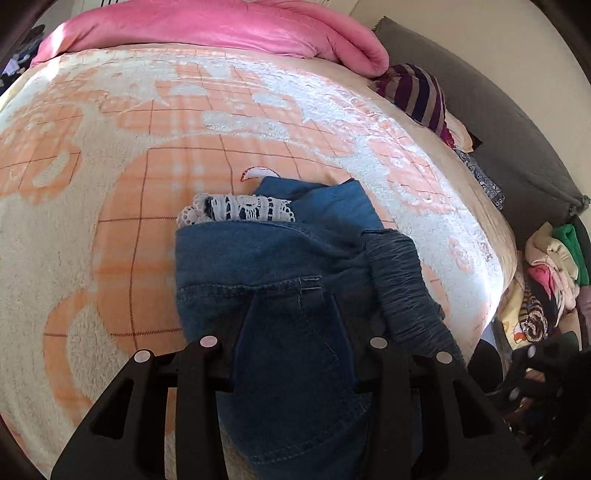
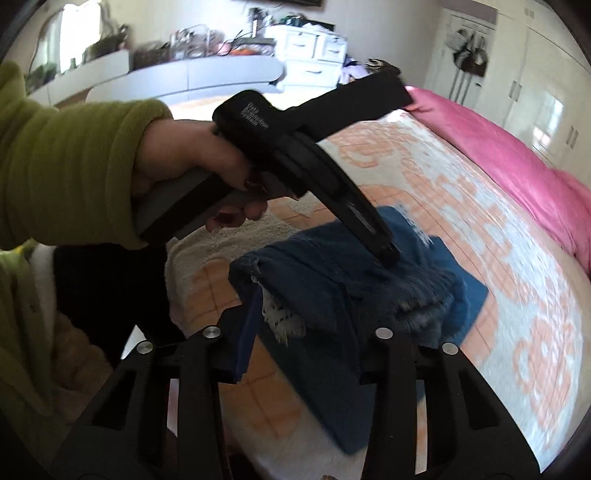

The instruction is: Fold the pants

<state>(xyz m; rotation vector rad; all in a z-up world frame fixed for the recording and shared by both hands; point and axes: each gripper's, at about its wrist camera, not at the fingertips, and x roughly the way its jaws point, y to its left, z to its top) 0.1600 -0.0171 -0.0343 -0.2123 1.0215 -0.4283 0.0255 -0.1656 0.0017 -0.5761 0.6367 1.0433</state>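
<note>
The blue denim pants (image 1: pixel 280 258) with white lace trim (image 1: pixel 236 208) lie folded into a bundle on the bed. In the left wrist view my left gripper (image 1: pixel 293 295) has its fingers wide apart, pressed on the denim near a pocket seam. In the right wrist view the pants (image 2: pixel 354 280) show as a stacked fold. My right gripper (image 2: pixel 299 299) is open with its fingers astride the near edge of the bundle. The left gripper (image 2: pixel 388 254) shows there from the side, its tip resting on top of the pants.
The bed carries an orange and white patterned blanket (image 1: pixel 147 155) and a pink duvet (image 1: pixel 221 29) at the far end. Striped cloth (image 1: pixel 417 92) and a pile of clothes (image 1: pixel 550 273) sit at the right edge. A white dresser (image 2: pixel 310 51) stands beyond the bed.
</note>
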